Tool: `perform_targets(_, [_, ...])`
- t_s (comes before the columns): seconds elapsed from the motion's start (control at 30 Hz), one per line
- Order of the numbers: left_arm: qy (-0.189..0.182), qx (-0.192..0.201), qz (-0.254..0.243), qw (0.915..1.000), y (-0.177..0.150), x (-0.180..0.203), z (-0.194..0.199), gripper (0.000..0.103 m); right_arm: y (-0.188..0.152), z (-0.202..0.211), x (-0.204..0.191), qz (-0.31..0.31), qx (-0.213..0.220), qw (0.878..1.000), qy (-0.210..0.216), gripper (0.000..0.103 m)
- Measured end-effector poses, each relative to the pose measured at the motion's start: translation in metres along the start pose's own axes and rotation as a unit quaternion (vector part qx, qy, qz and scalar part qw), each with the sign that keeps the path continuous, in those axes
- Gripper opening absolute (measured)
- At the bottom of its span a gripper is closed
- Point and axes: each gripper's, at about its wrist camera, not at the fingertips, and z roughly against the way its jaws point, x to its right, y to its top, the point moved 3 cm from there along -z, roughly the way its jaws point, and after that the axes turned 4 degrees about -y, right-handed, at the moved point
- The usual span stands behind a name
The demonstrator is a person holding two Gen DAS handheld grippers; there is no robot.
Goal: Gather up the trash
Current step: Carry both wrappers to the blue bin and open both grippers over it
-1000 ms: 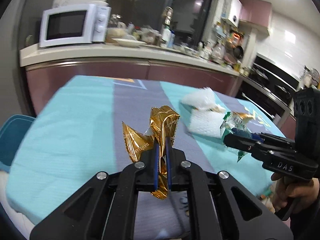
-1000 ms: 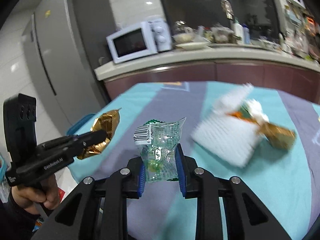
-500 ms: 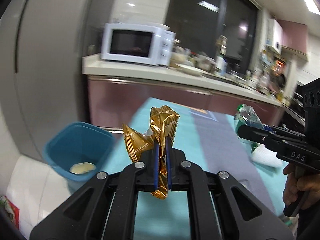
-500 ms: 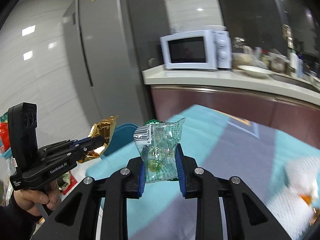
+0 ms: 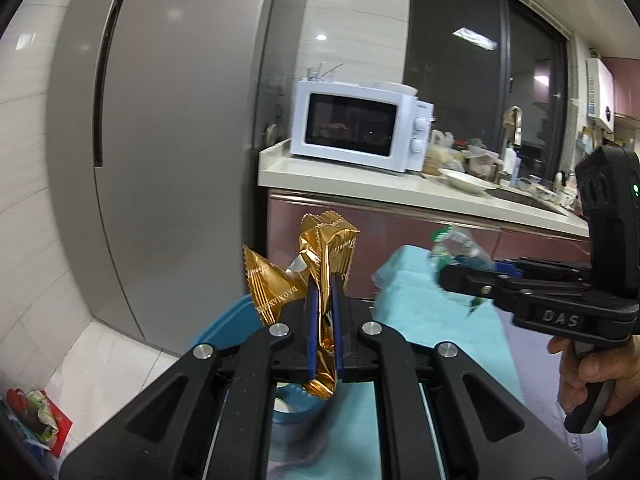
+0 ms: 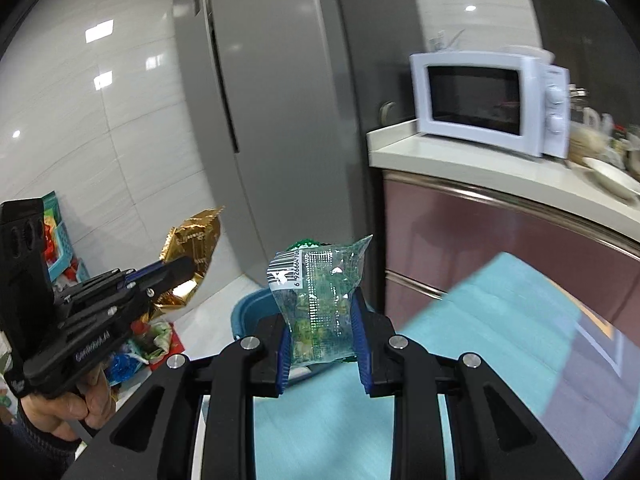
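In the left wrist view my left gripper [image 5: 324, 294] is shut on a crumpled gold foil wrapper [image 5: 320, 248] that sticks up above the pads. My right gripper [image 6: 320, 312] is shut on a clear packet with green print and a barcode [image 6: 318, 292]. Both are held in the air past the table's left end, side by side. A blue bin [image 6: 250, 308] stands on the floor just beyond and below them, mostly hidden by the jaws. The right gripper [image 5: 450, 278] with its packet [image 5: 454, 242] shows on the right of the left wrist view. The left gripper [image 6: 182, 268] with the gold wrapper [image 6: 194, 240] shows in the right wrist view.
A turquoise cloth covers the table [image 6: 472, 320] at lower right. A grey fridge [image 5: 160, 140] stands ahead. On the counter [image 5: 360, 184] sits a white microwave [image 5: 356, 128] and a plate [image 5: 464, 178]. Colourful bags [image 6: 140, 344] lie on the tiled floor at left.
Both grippers have swung left off the table with their wrappers still held. The foam and wrappers on the table left view. The fridge and the blue bin came into view, the bin now close below.
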Motion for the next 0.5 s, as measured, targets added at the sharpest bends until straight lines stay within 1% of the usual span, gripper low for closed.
perform_targets(0.07, [0.009,-0.006,0.004,0.9999,0.001,-0.012,-0.010,0.006,0.006,-0.023,-0.008,0.009,-0.013,1.000,0.006,0.024])
perform_targets(0.13, [0.007,-0.015,0.007,0.9998,-0.001,-0.019,-0.022,0.006,0.009,-0.049,-0.012,0.010,-0.035,0.999,0.012,0.024])
perform_targets(0.2, [0.016,-0.031,0.012,0.9993,-0.007,-0.030,-0.039,0.006,0.008,-0.076,-0.013,0.010,-0.059,0.998,0.012,0.024])
perform_targets(0.4, [0.016,-0.074,0.041,0.9963,-0.026,-0.051,-0.090,0.006,-0.004,-0.141,-0.011,0.002,-0.129,0.992,0.012,0.024])
perform_targets(0.5, [0.020,-0.098,0.051,0.9937,-0.038,-0.061,-0.113,0.006,-0.012,-0.165,-0.009,-0.007,-0.159,0.987,0.012,0.024])
